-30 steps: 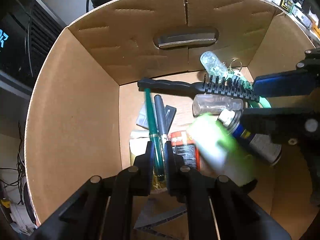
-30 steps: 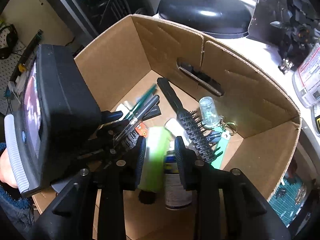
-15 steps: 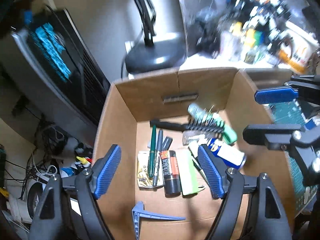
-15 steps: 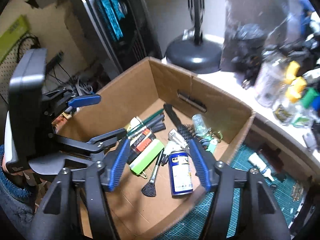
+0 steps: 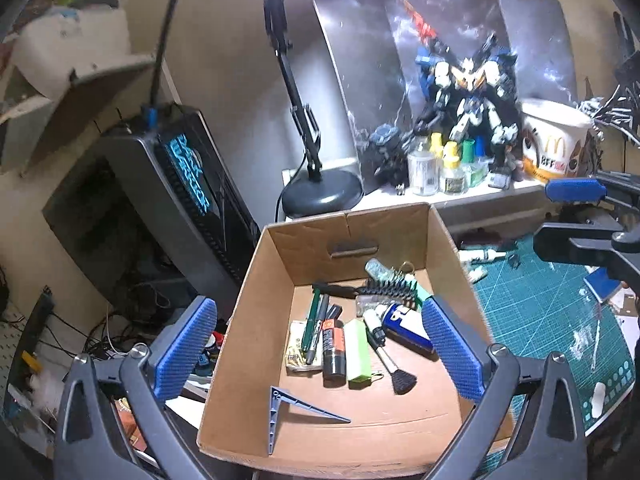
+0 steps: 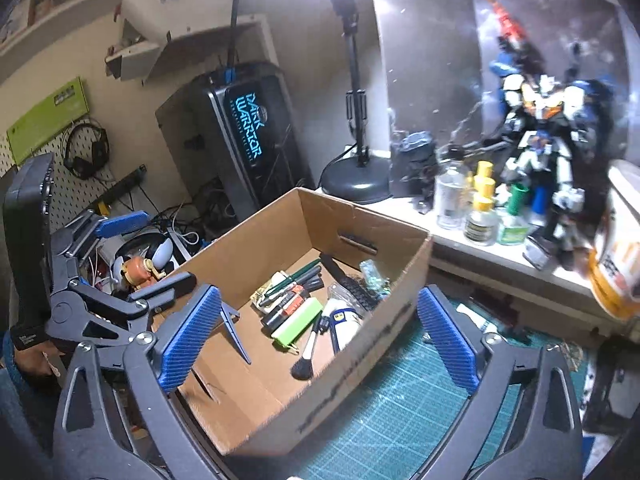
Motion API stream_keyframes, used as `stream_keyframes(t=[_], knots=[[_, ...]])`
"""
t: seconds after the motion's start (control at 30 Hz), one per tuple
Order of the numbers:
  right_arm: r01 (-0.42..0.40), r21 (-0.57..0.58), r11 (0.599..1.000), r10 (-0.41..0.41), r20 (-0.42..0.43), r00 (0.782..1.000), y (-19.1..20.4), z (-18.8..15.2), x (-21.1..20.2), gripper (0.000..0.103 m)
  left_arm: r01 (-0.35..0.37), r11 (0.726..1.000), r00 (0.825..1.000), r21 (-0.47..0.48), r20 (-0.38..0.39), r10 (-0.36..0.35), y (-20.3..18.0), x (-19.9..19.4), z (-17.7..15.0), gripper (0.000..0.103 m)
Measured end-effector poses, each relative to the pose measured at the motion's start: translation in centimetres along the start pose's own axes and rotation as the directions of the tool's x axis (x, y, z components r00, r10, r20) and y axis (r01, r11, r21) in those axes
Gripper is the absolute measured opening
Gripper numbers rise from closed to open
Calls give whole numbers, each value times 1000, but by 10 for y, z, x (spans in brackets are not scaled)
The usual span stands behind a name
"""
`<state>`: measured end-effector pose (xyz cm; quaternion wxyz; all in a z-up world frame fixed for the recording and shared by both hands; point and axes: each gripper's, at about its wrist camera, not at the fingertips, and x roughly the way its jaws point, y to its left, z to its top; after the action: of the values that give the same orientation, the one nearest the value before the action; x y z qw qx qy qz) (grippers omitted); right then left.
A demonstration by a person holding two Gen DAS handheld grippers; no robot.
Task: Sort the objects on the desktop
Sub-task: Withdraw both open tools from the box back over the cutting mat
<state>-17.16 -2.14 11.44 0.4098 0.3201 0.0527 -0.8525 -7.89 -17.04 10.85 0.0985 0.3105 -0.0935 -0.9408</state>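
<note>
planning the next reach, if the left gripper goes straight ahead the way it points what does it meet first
Probably the green case lying among the pens on the cardboard box floor; the open left gripper is aimed down there, though depth is hard to judge.

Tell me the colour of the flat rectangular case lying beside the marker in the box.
Light green case; clearest in the left wrist view.

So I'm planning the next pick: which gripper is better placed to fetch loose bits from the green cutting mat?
Probably the right gripper. Its view looks down on the cutting mat beside the cardboard box, jaws open and empty. The left gripper, also open, hangs over the box's far side.
</note>
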Motion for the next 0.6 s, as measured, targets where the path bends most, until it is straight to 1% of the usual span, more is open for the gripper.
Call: stream_keyframes(t=[0.17,0.23,0.43,0.53,0.6], knots=[[27,19,999,-27,37,999,3,-12,-28,102,18,1000,998,3,57,-18,-13,-29,-4,103],[39,16,999,-40,58,998,4,-16,-42,103,38,999,996,-2,82,-37,-17,-40,-5,103],[109,-10,994,-106,148,983,14,-28,-86,103,50,999,987,3,153,-50,-31,-66,-6,103],[143,-18,990,-137,204,969,21,-35,-108,103,56,998,974,2,219,-55,-38,-82,-8,103],[182,-33,983,-168,244,955,26,-41,-124,103,61,998,963,-2,264,-59,-42,-93,-10,103]])
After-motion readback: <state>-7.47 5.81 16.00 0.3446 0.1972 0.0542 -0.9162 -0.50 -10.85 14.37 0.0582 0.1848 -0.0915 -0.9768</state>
